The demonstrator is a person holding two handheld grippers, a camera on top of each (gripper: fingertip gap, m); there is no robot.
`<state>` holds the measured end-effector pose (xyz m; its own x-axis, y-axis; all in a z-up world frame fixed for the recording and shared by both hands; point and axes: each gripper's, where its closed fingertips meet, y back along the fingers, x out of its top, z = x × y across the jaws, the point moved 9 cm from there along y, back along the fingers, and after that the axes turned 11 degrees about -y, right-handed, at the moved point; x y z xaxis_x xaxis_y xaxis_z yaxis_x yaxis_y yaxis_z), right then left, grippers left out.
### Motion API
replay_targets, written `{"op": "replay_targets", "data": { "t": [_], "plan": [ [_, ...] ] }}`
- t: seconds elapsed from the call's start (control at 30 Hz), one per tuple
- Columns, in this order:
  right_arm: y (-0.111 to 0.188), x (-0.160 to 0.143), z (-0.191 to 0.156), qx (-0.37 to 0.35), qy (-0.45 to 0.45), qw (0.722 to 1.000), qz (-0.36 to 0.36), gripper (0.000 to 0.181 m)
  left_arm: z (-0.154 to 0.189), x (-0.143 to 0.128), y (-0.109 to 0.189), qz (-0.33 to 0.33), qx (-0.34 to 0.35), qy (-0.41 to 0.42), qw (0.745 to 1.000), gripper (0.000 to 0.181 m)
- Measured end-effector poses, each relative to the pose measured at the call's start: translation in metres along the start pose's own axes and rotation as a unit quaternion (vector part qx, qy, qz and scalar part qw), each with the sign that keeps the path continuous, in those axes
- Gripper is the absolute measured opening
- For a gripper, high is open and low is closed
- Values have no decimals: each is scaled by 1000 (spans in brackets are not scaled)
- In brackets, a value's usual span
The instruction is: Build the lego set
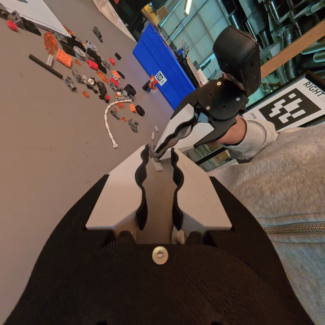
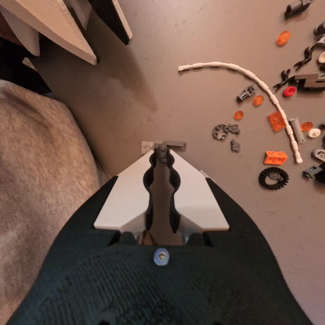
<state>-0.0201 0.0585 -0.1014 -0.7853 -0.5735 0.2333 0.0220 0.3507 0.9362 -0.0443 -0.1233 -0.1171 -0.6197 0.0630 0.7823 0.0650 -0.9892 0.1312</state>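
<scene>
A small grey assembly [image 2: 146,146] lies on the grey table: a light grey plate with a dark grey piece [image 2: 175,145] reaching right. It also shows in the left wrist view [image 1: 157,162]. My right gripper [image 2: 162,150] is shut on a small dark grey plate [image 2: 162,155] and holds it on top of the assembly; in the left wrist view it [image 1: 156,151] comes in from the right. My left gripper [image 1: 159,148] is open and empty, its tips just short of the assembly. It shows at the top left of the right wrist view [image 2: 112,51].
Loose pieces lie beyond: a white chain [image 1: 109,119], orange bricks [image 2: 276,157], a black tyre [image 2: 273,177], grey connectors [image 2: 219,131]. A minifigure [image 1: 152,84] stands by a blue bin [image 1: 158,58]. A white booklet [image 1: 35,14] lies far left. A grey sweater [image 1: 263,184] borders the table edge. Some 9 centimetres of space lies between my two pairs of fingers.
</scene>
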Motion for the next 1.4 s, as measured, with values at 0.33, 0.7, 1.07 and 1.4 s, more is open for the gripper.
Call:
{"op": "replay_targets", "data": {
  "t": [0.33,0.7,1.07,1.4],
  "plan": [
    [-5,5,-2,-9,0,999,-35,15,-1,0,1,3,-6,6,1000,24],
    [0,8,1,8,-24,1000,-14,21,-2,0,2,7,-12,13,1000,24],
    [-1,11,-7,22,-6,1000,-10,21,-3,0,3,10,-13,20,1000,23],
    [-5,7,-12,28,-12,1000,-5,11,-5,1,5,21,-20,35,999,24]
  ]
}}
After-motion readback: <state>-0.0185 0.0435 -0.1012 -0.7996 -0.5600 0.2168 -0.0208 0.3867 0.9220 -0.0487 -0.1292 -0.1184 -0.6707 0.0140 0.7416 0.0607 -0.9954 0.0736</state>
